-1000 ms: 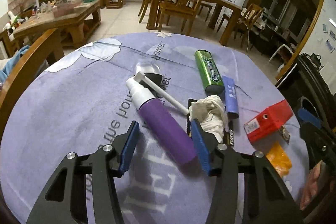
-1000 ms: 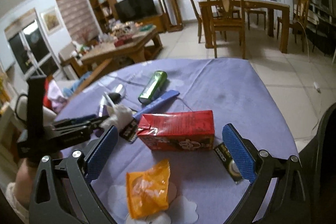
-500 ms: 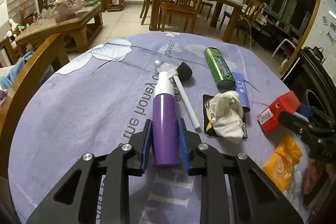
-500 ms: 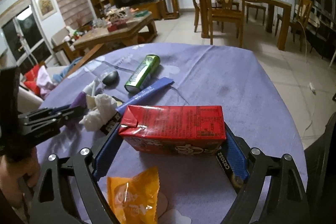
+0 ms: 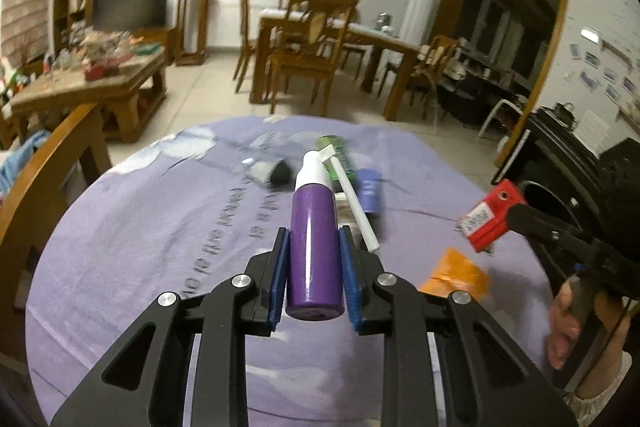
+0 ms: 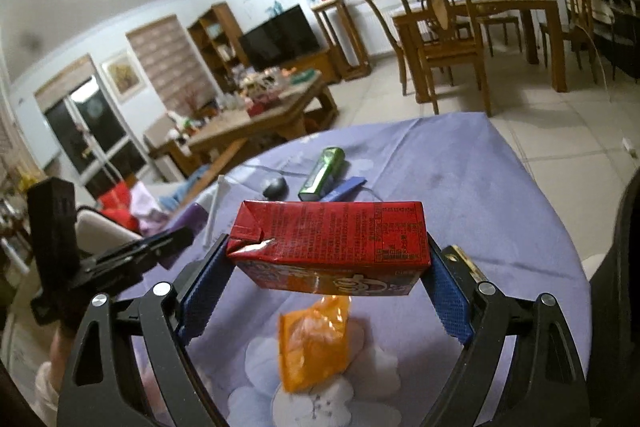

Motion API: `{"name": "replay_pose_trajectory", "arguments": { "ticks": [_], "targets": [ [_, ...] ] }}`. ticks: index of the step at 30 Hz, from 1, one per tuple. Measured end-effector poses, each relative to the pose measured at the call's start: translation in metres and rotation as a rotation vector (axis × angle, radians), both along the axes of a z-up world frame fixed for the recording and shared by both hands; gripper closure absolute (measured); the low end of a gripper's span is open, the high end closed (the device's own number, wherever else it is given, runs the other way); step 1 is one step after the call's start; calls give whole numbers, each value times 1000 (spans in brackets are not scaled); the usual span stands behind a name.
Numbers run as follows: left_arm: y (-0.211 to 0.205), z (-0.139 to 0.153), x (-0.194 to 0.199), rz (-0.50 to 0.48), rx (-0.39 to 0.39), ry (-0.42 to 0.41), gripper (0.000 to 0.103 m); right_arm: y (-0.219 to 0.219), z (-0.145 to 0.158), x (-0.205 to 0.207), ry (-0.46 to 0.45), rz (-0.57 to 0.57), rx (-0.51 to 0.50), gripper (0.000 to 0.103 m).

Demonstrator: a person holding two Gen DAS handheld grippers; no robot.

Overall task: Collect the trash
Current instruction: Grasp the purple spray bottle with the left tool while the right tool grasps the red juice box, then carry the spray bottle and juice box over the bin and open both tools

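Observation:
My left gripper [image 5: 314,269] is shut on a purple spray bottle [image 5: 314,239] with a white nozzle and holds it above the purple tablecloth [image 5: 140,227]. My right gripper [image 6: 326,281] is shut on a red drink carton [image 6: 328,237], lifted off the table; the carton also shows in the left wrist view [image 5: 490,215]. An orange wrapper [image 6: 314,345] lies on the cloth under the carton. A green pack [image 6: 322,173], a blue wrapper [image 6: 346,189] and a dark round object [image 6: 275,187] lie farther back.
A wooden chair back [image 5: 44,171] stands at the table's left edge. A dark appliance [image 5: 576,179] stands to the right. A coffee table [image 6: 256,115] and a dining set [image 6: 460,27] stand beyond on the tiled floor.
Both grippers closed on their objects and then lifted them off the table: the left with the purple bottle, the right with the red carton.

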State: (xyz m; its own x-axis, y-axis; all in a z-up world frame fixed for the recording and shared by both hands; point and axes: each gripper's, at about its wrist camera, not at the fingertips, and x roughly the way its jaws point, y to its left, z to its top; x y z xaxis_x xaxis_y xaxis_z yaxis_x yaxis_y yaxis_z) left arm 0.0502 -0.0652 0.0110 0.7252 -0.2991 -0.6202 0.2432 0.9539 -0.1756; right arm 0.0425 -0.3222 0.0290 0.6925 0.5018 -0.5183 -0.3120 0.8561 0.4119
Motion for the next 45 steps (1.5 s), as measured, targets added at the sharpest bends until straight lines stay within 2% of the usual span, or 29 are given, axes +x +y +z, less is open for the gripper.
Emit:
{"name": "replay_pose_trajectory", "arguments": {
  "ticks": [11, 23, 27, 35, 45],
  "targets": [
    [-86, 33, -43, -176, 28, -127, 78, -78, 14, -64, -71, -143, 91, 15],
    [-175, 31, -50, -332, 55, -155, 78, -175, -4, -112, -75, -315, 143, 15],
    [-204, 25, -50, -376, 55, -145, 78, -208, -13, -128, -76, -378, 157, 15],
    [-259, 4, -40, -481, 18, -73, 78, -258, -31, -146, -61, -466, 189, 15],
    [-318, -9, -22, -544, 19, 1, 78, -303, -53, -163, -47, -569, 224, 15]
  ]
}}
